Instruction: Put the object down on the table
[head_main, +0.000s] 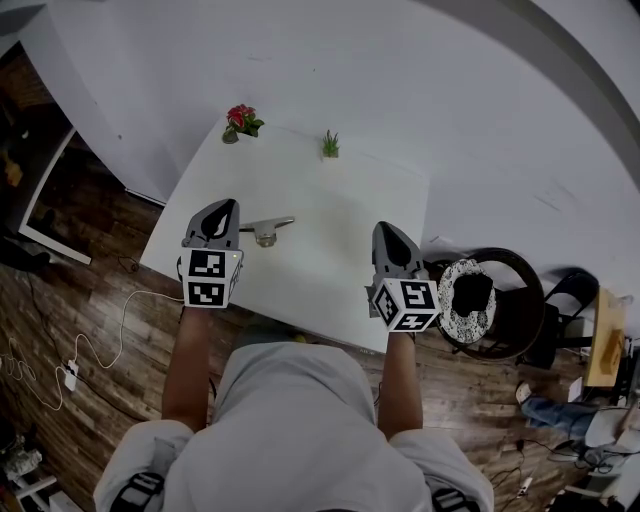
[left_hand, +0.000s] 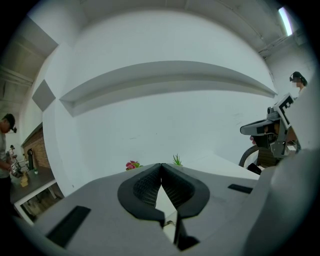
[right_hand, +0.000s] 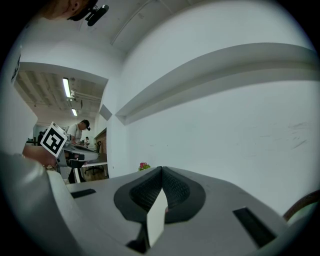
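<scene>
Metal object (head_main: 265, 232) lies left of centre in the head view on the white table (head_main: 330, 220), just beside the tip of the left gripper (head_main: 222, 212). Bare tabletop stretches across to the right gripper (head_main: 392, 240), near the table's right edge. Left gripper view: jaws closed tip to tip, empty. Right gripper view: jaws likewise together, holding nothing.

Both my forearms (head_main: 188, 360) reach forward side by side; left claw (head_main: 224, 207) and right claw (head_main: 386, 230) each have jaws pressed together.
</scene>
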